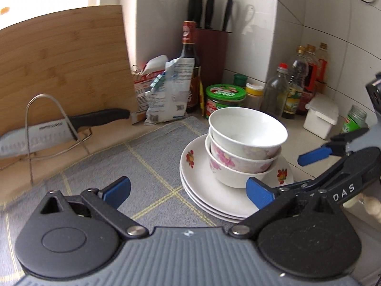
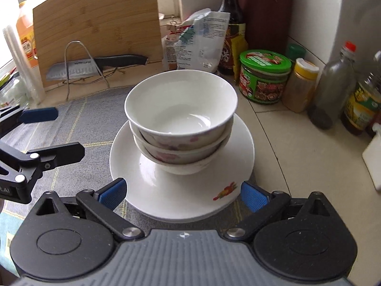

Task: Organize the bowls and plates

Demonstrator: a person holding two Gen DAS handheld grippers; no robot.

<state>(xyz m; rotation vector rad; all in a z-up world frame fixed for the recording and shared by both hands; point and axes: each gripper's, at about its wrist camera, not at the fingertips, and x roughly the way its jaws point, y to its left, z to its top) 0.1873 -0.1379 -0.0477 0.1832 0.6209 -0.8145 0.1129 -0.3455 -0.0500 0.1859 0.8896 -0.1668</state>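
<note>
Three nested bowls (image 1: 247,143) stand upright on a stack of white flower-printed plates (image 1: 193,166), half on the grey mat and half on the tiled counter. My left gripper (image 1: 188,190) is open just in front of the stack, and nothing sits between its blue pads. In the right wrist view the bowls (image 2: 181,109) and plates (image 2: 147,174) fill the centre. There my right gripper (image 2: 183,193) is open at the plates' near rim and touches nothing. The left gripper (image 2: 54,134) shows at the left edge of that view, jaws apart. A blue-padded finger (image 1: 314,155) of the right gripper enters the left wrist view from the right.
A knife (image 2: 95,65) lies in a wire rack in front of a bamboo cutting board (image 2: 95,16). Food bags (image 2: 197,40), a dark sauce bottle (image 2: 229,23), a knife block (image 2: 264,12), a green-lidded jar (image 2: 264,76) and several bottles (image 2: 333,83) line the back and right. A white box (image 1: 321,116) stands at the right.
</note>
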